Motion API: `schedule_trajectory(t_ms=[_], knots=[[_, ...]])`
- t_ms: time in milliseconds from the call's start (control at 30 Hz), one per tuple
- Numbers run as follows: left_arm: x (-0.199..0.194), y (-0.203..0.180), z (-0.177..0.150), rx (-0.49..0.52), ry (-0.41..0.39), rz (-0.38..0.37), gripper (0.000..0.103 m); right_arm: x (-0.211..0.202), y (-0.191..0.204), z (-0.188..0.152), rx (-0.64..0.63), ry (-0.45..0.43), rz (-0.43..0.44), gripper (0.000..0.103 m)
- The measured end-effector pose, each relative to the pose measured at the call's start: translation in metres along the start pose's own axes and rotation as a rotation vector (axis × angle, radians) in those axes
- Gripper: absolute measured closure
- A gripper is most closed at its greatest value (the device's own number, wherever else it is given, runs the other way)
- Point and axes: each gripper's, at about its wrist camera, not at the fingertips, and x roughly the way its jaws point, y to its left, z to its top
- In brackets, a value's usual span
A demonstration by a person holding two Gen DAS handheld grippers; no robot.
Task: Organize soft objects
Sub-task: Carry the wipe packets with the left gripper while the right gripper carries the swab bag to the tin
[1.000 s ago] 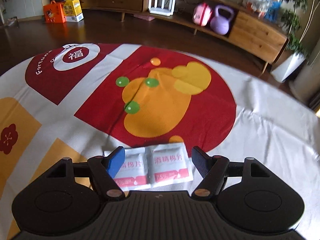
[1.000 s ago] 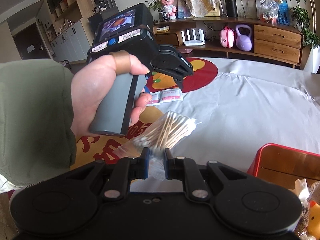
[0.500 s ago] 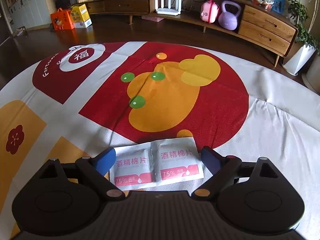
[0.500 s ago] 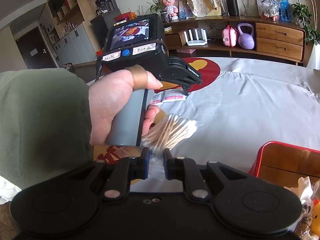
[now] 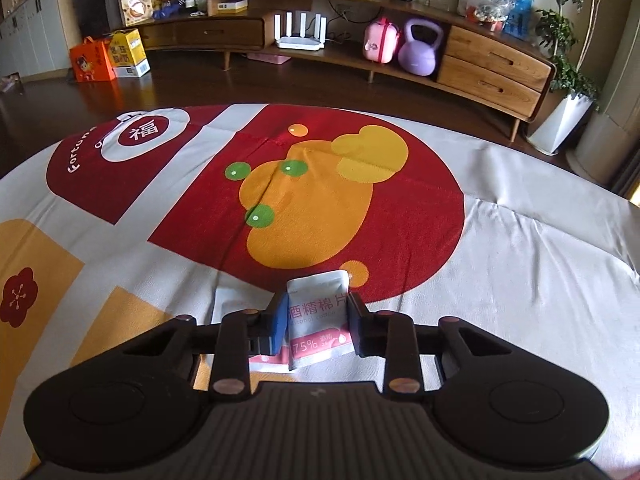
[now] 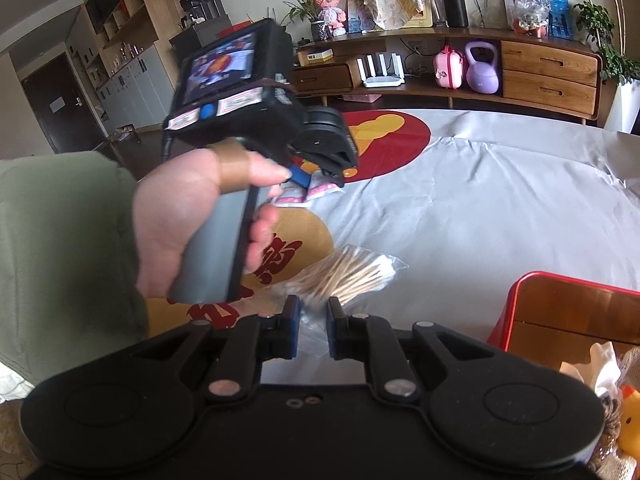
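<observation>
Two joined white alcohol wipe packets point(image 5: 317, 294) lie on the printed tablecloth point(image 5: 520, 280). My left gripper point(image 5: 316, 320) is closing on them: the right packet stands buckled up between the pads, while the left one point(image 5: 234, 300) folds away behind the blue pad. In the right wrist view a hand holds that left gripper point(image 6: 320, 174) over the pink-edged packets point(image 6: 308, 196). My right gripper point(image 6: 312, 328) is shut on the clear bag of cotton swabs point(image 6: 352, 276), which rests on the cloth ahead of it.
A red tin box point(image 6: 560, 308) stands at the right, holding soft toys and a yellow duck point(image 6: 628, 428). A green sleeve point(image 6: 60, 260) fills the left of the right wrist view. Beyond the table runs a low wooden cabinet point(image 5: 492, 68).
My left gripper's jaws have come together from wide apart onto the wipe packets, which now buckle upward between the pads. The right gripper and the swab bag have stayed put.
</observation>
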Motion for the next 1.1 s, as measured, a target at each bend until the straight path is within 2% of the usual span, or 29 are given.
schedule_trajectory(t_ms=[500, 833, 1100], knots=[[-0.038, 0.054, -0.026, -0.019, 0.035, -0.093, 0.073, -0.028, 0.017, -0.005, 0.023, -0.015, -0.041, 0.09], [-0.1, 0.077, -0.046, 0.009, 0.048, -0.181, 0.073, -0.069, 0.035, -0.013, 0.016, -0.035, -0.088, 0.091], [-0.158, 0.065, -0.067, 0.093, 0.047, -0.277, 0.073, -0.112, 0.031, -0.027, 0.048, -0.068, -0.149, 0.091]])
